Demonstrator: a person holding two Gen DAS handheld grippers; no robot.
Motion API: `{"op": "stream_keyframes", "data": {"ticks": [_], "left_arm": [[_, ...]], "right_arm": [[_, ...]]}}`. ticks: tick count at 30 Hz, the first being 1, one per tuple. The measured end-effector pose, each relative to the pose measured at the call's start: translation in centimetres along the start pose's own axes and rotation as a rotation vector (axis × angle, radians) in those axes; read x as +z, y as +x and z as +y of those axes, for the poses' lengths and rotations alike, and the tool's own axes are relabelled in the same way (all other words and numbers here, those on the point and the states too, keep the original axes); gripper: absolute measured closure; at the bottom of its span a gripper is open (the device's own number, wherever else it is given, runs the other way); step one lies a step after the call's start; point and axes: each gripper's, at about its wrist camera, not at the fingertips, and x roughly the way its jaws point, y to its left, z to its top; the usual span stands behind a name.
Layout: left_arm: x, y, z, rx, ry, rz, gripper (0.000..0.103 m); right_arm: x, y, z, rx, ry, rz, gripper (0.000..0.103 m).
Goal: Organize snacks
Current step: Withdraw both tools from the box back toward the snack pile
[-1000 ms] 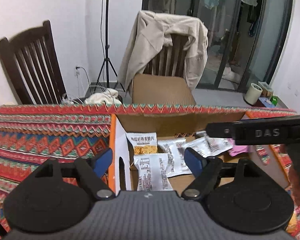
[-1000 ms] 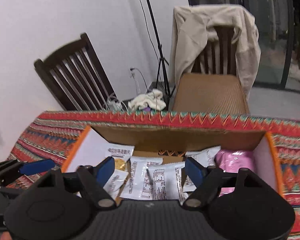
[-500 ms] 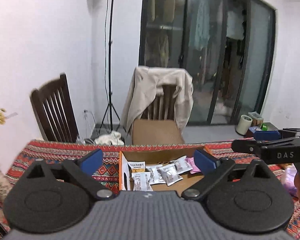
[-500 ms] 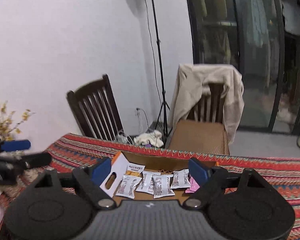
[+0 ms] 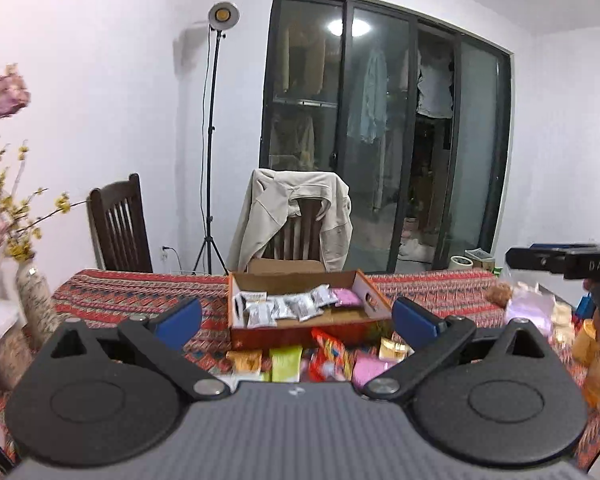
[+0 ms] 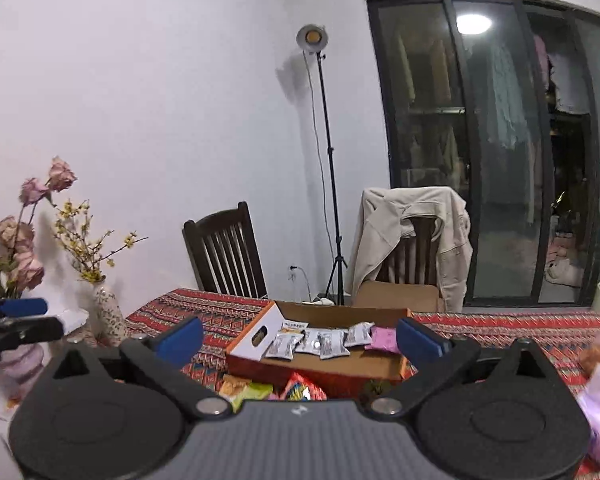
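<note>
Left wrist view: left gripper has just spread wide and holds nothing; beyond its fingers, the cardboard box holds snack packets. Right gripper likewise, just opened, empty, loose snacks between its fingers.

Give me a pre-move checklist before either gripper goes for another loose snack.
1. Left gripper jaws open, nothing between them: ok.
2. Right gripper jaws open, nothing between them: ok.
3. Cardboard box upright on the tablecloth, top open: ok.
4. Free room in the box in front of the white packets: ok.
5. Loose snacks lie in front of the box: ok.
6. Which loose snack is easiest to grasp: cannot tell, blurred and partly hidden.
</note>
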Motion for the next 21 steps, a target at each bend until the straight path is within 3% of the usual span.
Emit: {"op": "stream_keyframes", "data": {"ticks": [3,7,12,16,21], "left_arm": [[-3.8,-2.6,-0.6,0.044,0.035,-0.028,0.0],[-8.7,-4.8,-1.1,0.059,-0.001,-0.026,0.0],[-14.2,-6.1,-1.2,0.085,-0.027,-0.017,0.0],[-17.7,-6.0,-0.4,0.091,-0.072,0.059,0.0],[-20.6,-4.3,0.3,0.108,-0.095,0.144,0.0]], "right_arm": [[-3.7,-3.1,0.3,-0.026,-0.018,-0.031,0.0],[-9.2,-6.8,0.9,-0.053,-0.028,-0.081,0.0],[-16.3,-7.9,1.8,-0.08,0.007,-0.055,0.0],[-21.5,-7.7,2.8,-0.141,-0.005,-0.047,0.0],[-26.5,-6.4,3.6,-0.166,0.015,0.038,0.0]]}}
